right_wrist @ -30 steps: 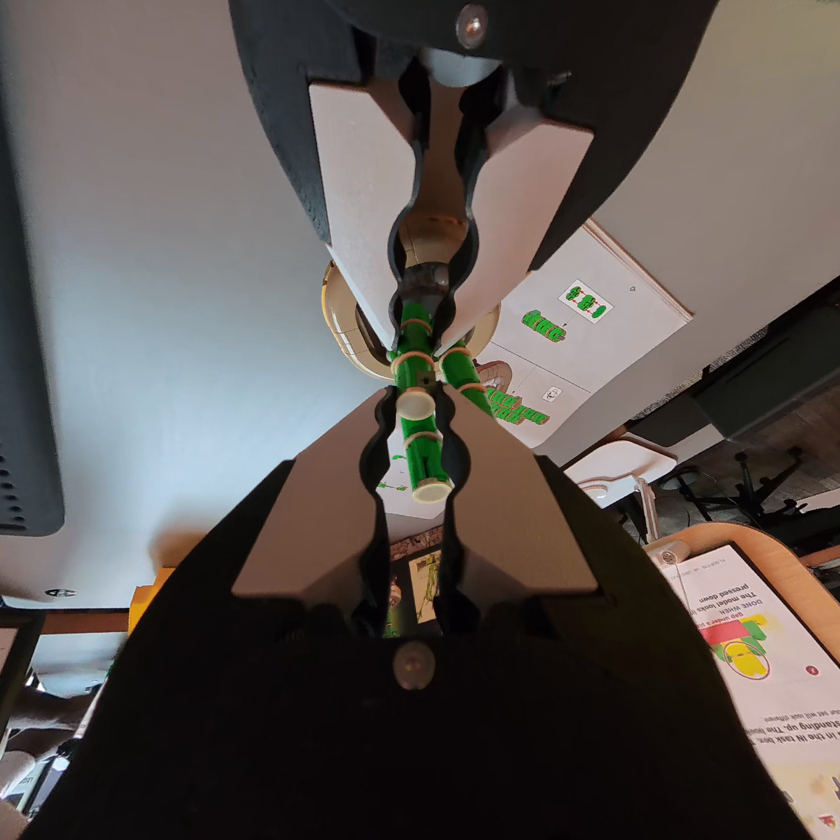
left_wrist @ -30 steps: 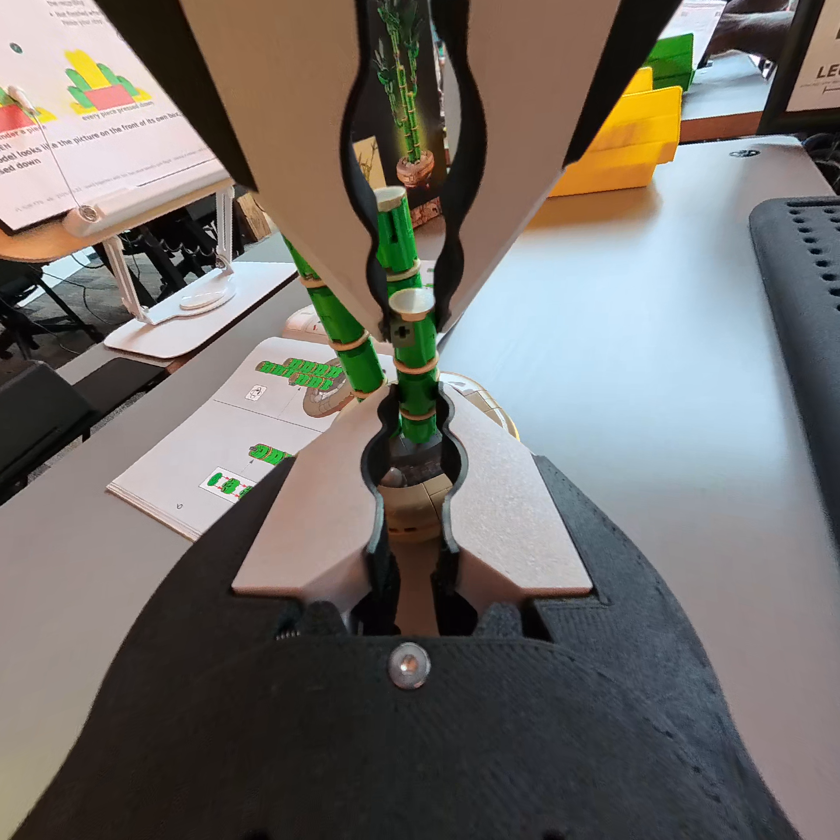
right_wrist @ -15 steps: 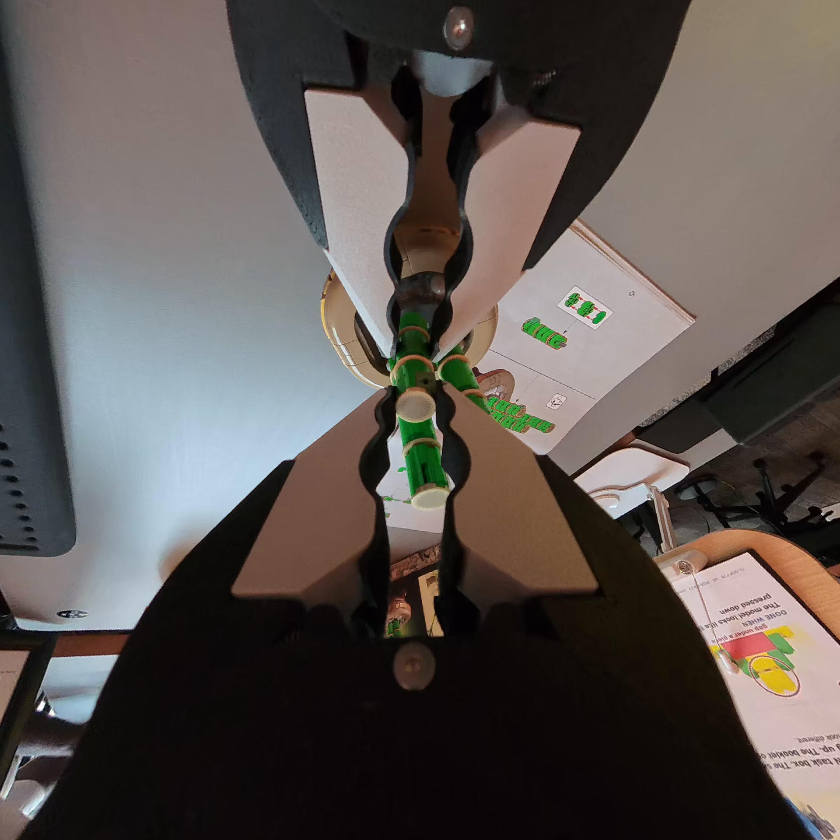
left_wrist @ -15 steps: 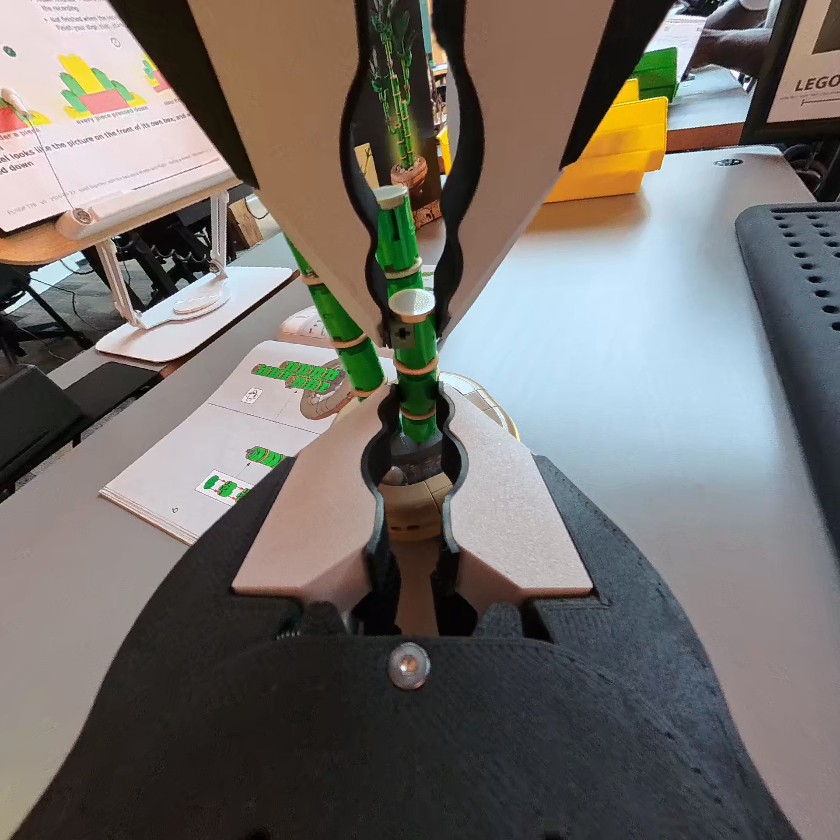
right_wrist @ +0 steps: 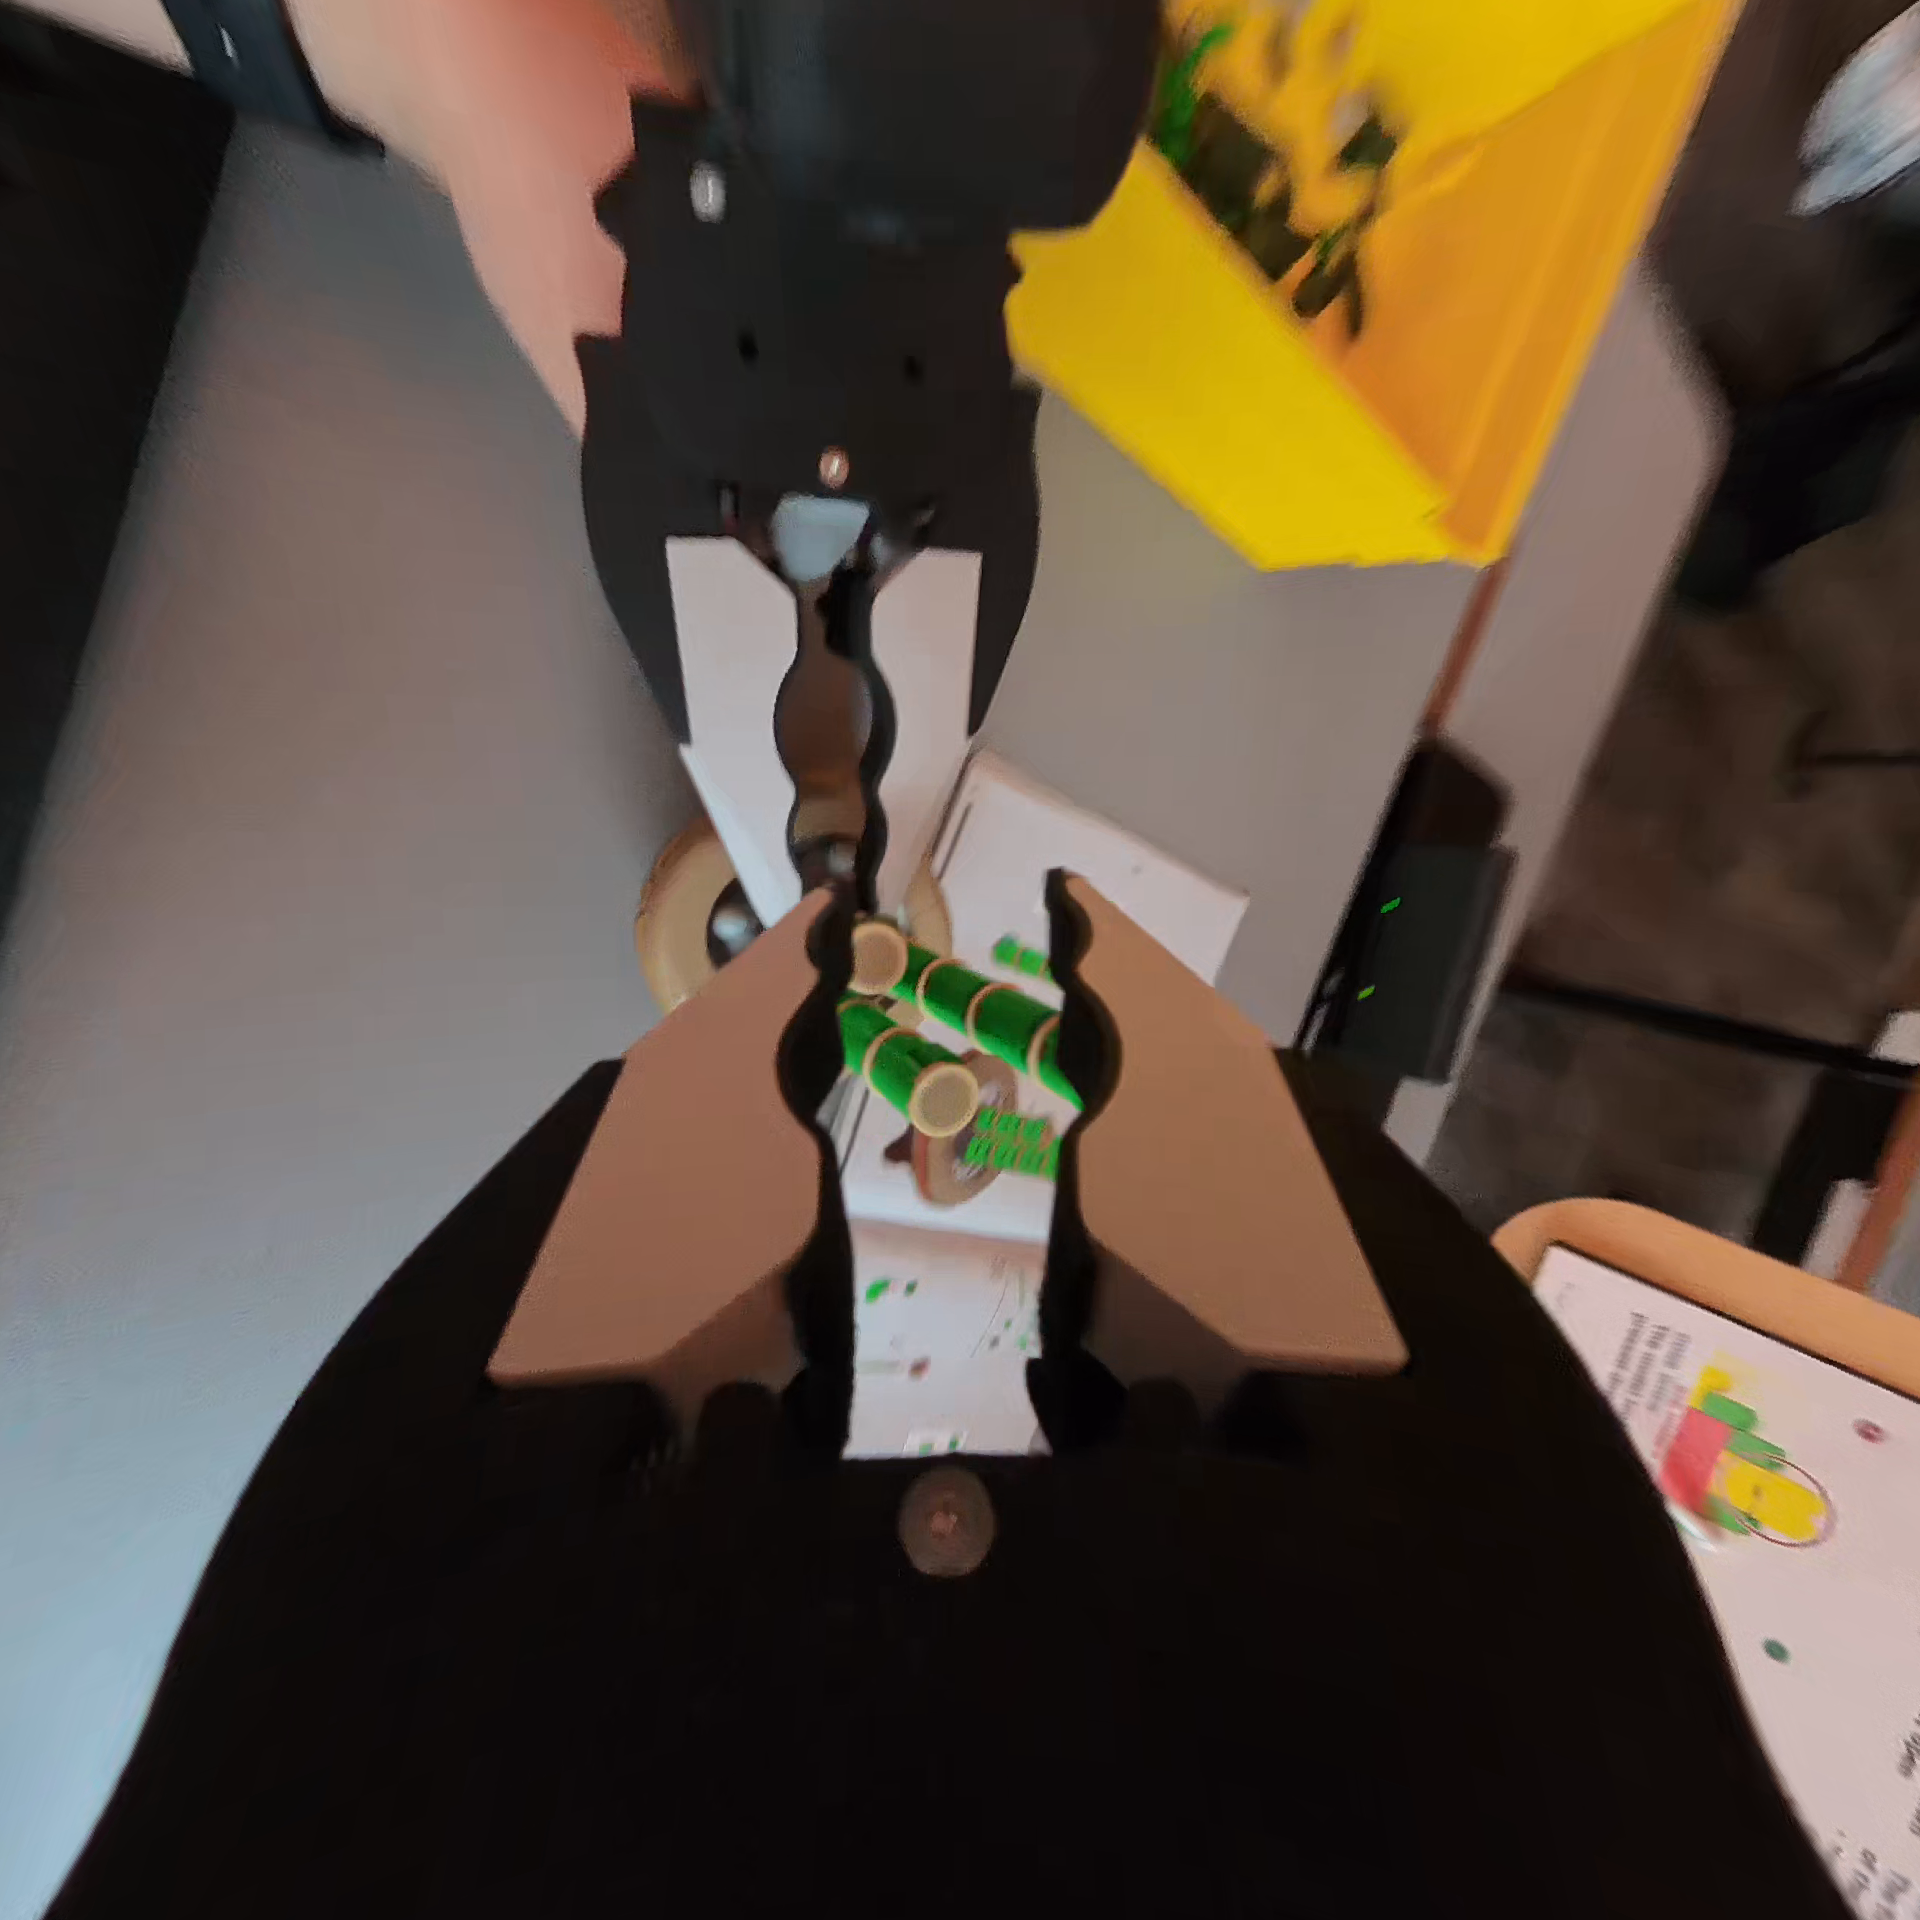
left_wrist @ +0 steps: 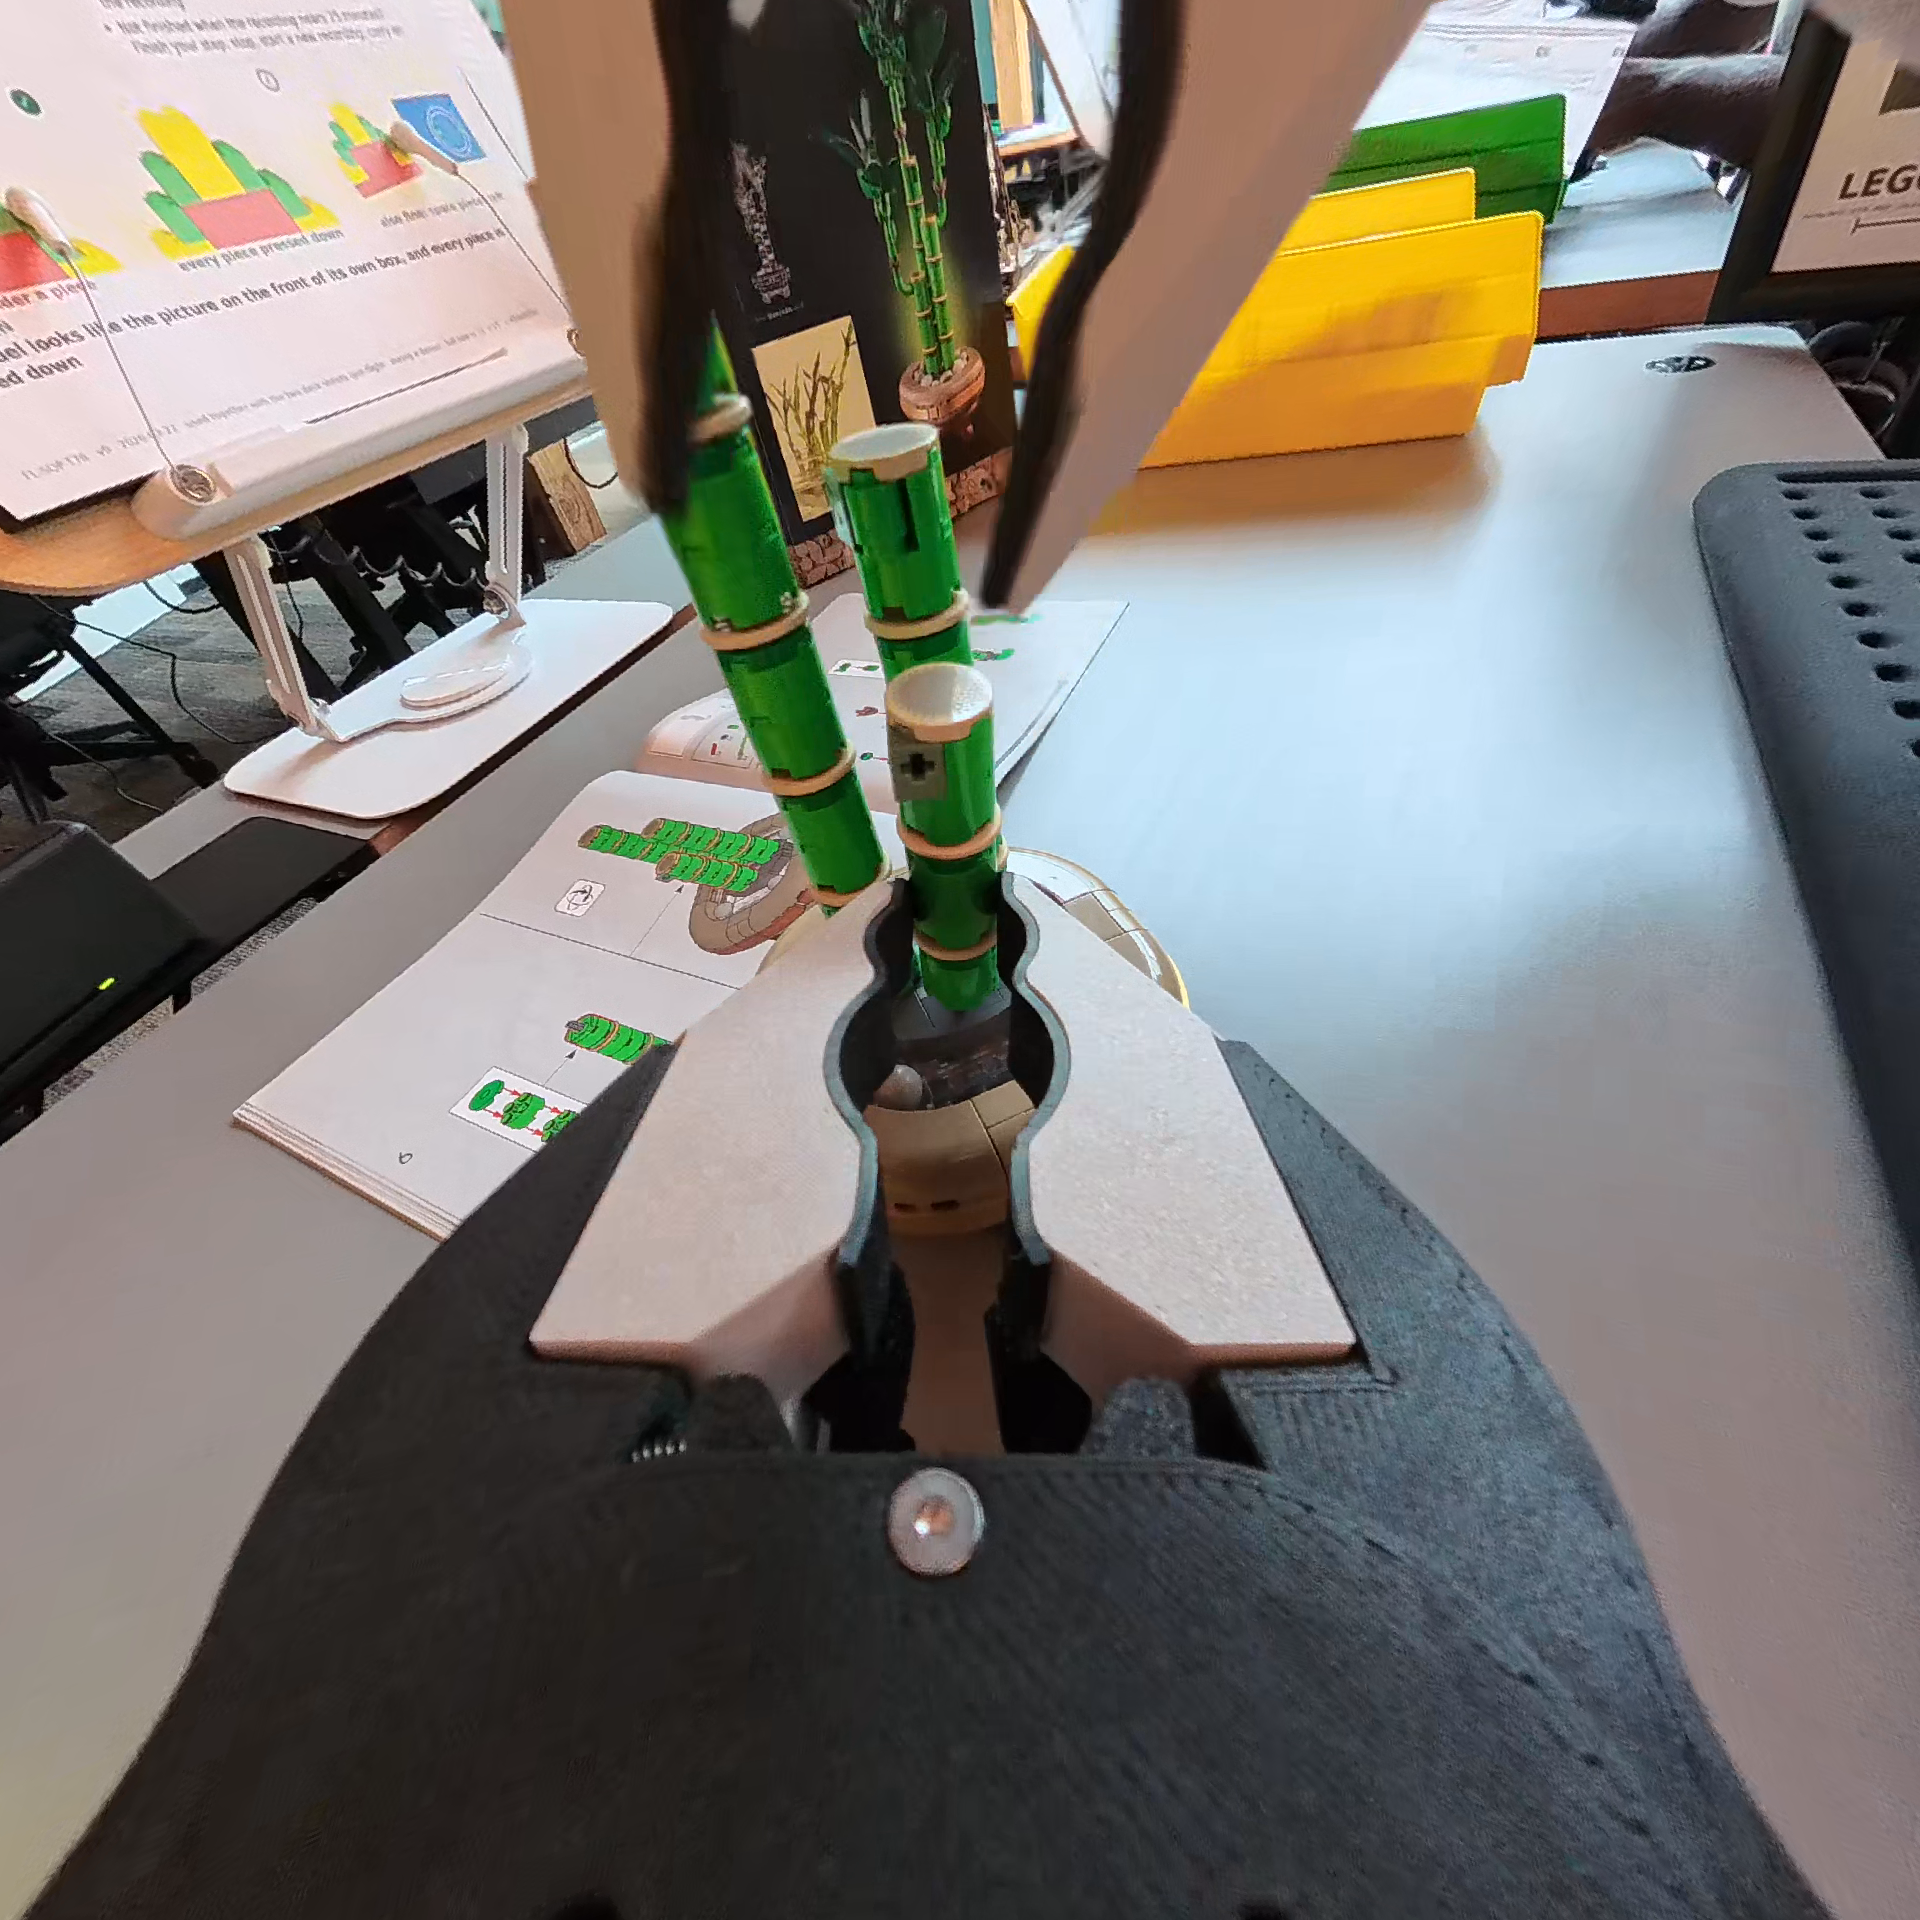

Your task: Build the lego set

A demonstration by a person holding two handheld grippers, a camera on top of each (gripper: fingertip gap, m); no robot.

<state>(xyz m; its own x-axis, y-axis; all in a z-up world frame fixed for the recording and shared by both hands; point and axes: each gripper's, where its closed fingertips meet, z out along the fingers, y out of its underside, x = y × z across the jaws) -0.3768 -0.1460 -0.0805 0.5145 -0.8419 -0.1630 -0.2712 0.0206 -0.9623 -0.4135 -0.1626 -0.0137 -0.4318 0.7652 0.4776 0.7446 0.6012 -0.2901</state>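
Note:
The lego model has three green bamboo stalks with tan rings: a tall one [left_wrist: 769, 665], a middle one [left_wrist: 900, 540] and a short one [left_wrist: 948, 774]. They stand in a tan round pot [left_wrist: 940, 1153]. My left gripper [left_wrist: 953, 914] is shut on the model, with its fingers around the pot and the foot of the short stalk. My right gripper [right_wrist: 945, 899] is open and empty, and its fingers [left_wrist: 1081, 416] hang above and astride the stalk tops. In the blurred right wrist view the stalks [right_wrist: 961, 997] lie just beyond its fingertips, with the left gripper [right_wrist: 831, 675] behind them.
An open instruction booklet [left_wrist: 499, 997] lies on the grey table left of the model. The set's box [left_wrist: 873, 260] and yellow bins [left_wrist: 1351, 312] stand at the back. A black perforated mat [left_wrist: 1818, 675] lies at right. A stand with an instruction sheet [left_wrist: 239, 208] is at far left. About 8 cm separates my left fingertips from my right.
My right gripper has opened, let go of the middle stalk and pulled up and away from it. My left gripper still holds the model in the same place.

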